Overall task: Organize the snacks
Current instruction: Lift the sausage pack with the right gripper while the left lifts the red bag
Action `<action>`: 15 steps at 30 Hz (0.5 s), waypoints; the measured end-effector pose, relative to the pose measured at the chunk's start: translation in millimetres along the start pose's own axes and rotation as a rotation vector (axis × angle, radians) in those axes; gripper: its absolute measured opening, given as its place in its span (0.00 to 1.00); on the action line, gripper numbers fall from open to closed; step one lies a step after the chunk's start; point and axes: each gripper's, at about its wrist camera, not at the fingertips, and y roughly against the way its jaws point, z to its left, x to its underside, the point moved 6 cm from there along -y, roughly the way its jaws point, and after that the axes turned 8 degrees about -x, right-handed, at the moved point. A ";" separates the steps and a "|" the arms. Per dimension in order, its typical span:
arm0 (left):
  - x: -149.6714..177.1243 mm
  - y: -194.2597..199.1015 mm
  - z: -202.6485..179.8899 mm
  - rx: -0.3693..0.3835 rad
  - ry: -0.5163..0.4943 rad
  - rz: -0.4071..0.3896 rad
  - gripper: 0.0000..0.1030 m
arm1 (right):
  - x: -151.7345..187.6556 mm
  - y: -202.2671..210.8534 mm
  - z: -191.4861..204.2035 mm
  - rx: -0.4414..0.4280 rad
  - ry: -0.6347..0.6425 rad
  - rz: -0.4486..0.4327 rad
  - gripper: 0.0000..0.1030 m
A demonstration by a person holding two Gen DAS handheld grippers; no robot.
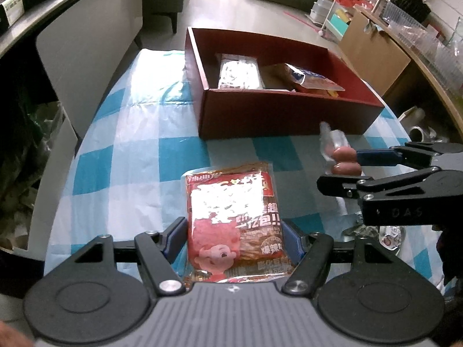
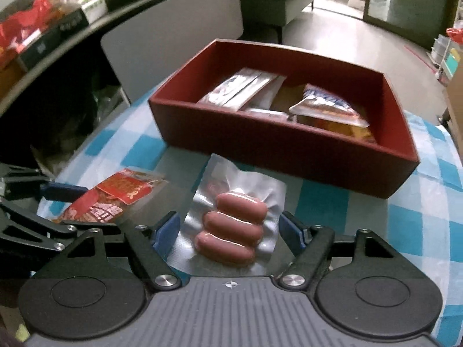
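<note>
Nearest the lens in the left wrist view, the left gripper [image 1: 235, 238] pinches a red spicy snack packet [image 1: 234, 219] by its two side edges at lower centre. It is a flat, light, crinkly foil pouch, so the edge hold should serve, though the film may buckle. Beyond it, at upper centre, a dark red box [image 1: 289, 115] on the blue-checked tablecloth [image 1: 115, 150] already holds several packets. At right, the right gripper [image 1: 344, 166] carries a sausage pack [image 1: 344, 160].

From the right wrist view, that right gripper [image 2: 231, 231] has its blue pads against the clear margins of the sausage pack [image 2: 231, 225] at lower centre. Three firm sausages give it weight, and the vacuum film looks slippery and limp, so a hold nearer the sausages would be surer. Upper centre stands the box [image 2: 289, 156].
</note>
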 end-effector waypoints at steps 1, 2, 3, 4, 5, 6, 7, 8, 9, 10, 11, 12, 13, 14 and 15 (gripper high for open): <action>0.1 -0.3 0.1 -0.004 0.002 -0.002 0.61 | -0.4 1.2 -1.6 0.000 -0.003 -0.002 0.78; 0.0 -0.5 0.1 -0.007 0.002 -0.004 0.61 | -0.4 2.5 -3.0 0.002 -0.006 -0.006 0.78; -0.4 -0.3 0.2 -0.007 0.002 -0.008 0.61 | -0.3 3.4 -4.7 0.002 -0.009 -0.009 0.78; -0.7 0.4 0.1 -0.007 0.004 -0.012 0.61 | -0.3 4.3 -6.0 -0.003 -0.012 -0.009 0.78; -1.6 1.3 -0.3 -0.006 0.006 -0.019 0.61 | -0.4 6.0 -7.9 -0.006 -0.018 -0.015 0.78; -2.6 2.1 -1.0 -0.006 0.006 -0.025 0.61 | -0.3 8.2 -9.0 -0.009 -0.023 -0.020 0.78; -3.5 3.1 -2.0 -0.008 0.007 -0.031 0.61 | -1.1 9.7 -10.3 -0.013 -0.025 -0.025 0.78; -4.4 4.3 -3.1 -0.007 0.009 -0.035 0.61 | -2.4 13.0 -11.6 -0.017 -0.028 -0.037 0.78; -5.3 5.7 -4.4 -0.004 0.010 -0.040 0.61 | -3.6 16.8 -12.2 -0.023 -0.033 -0.047 0.78; -6.3 7.2 -5.9 -0.003 0.010 -0.046 0.61 | -5.4 20.3 -13.6 -0.029 -0.040 -0.058 0.78; -7.4 8.9 -7.3 -0.005 0.008 -0.056 0.61 | -6.5 23.3 -14.7 -0.032 -0.045 -0.068 0.78; -8.5 10.6 -9.3 -0.010 0.003 -0.066 0.61 | -7.9 25.3 -16.0 -0.032 -0.049 -0.076 0.78; -9.5 12.3 -11.2 -0.016 -0.002 -0.076 0.61 | -9.1 27.0 -17.5 -0.032 -0.053 -0.083 0.78; -10.5 14.1 -13.0 -0.021 -0.005 -0.086 0.61 | -10.4 28.6 -19.1 -0.035 -0.060 -0.089 0.78; -11.4 15.7 -14.5 -0.022 -0.007 -0.093 0.61 | -11.3 29.8 -20.5 -0.036 -0.065 -0.093 0.78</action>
